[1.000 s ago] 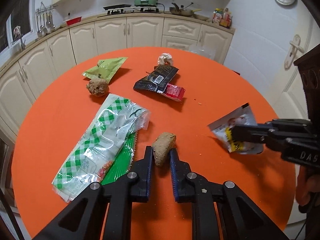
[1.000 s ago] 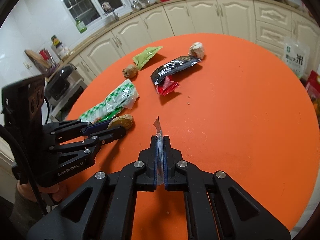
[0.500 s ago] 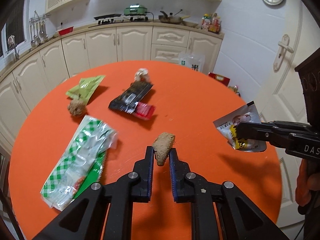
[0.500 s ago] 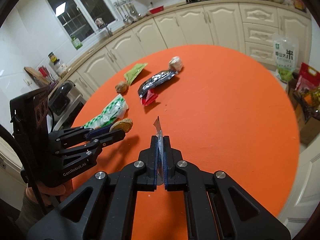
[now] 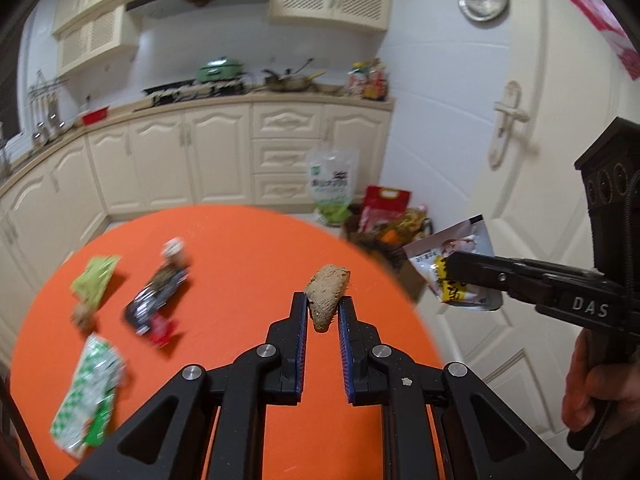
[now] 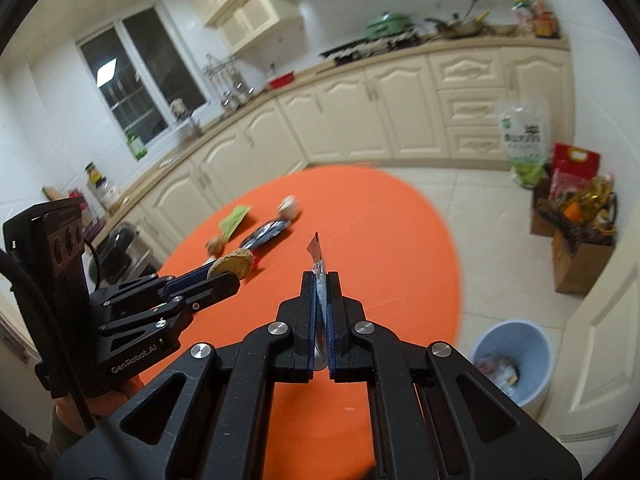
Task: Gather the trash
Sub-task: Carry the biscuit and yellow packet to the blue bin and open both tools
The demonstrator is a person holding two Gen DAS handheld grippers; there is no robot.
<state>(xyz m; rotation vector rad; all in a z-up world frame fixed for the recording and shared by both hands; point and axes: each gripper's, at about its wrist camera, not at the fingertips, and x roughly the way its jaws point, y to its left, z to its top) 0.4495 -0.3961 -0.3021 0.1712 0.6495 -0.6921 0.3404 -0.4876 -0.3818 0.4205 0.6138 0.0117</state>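
Observation:
My left gripper [image 5: 323, 304] is shut on a brown crumpled lump of trash [image 5: 326, 294], held in the air above the orange round table [image 5: 240, 240]. It also shows in the right wrist view [image 6: 234, 263]. My right gripper [image 6: 320, 280] is shut on a white snack wrapper [image 6: 316, 252], seen edge-on; the wrapper's face shows in the left wrist view [image 5: 452, 256], past the table's right edge. A light blue trash bin [image 6: 516, 344] with trash inside stands on the floor at the lower right.
On the table lie a green-checked wrapper [image 5: 90, 392], a black and red wrapper [image 5: 158, 292], a green packet [image 5: 96, 276], a brown lump [image 5: 82, 314] and a white crumpled ball [image 5: 174, 246]. Bags and a cardboard box [image 6: 576, 240] stand by the cabinets. A white door [image 5: 520, 160] is at right.
Both grippers have lifted and swung right with their trash still held. The table has dropped lower in view and the floor, bags and blue bin have come into sight.

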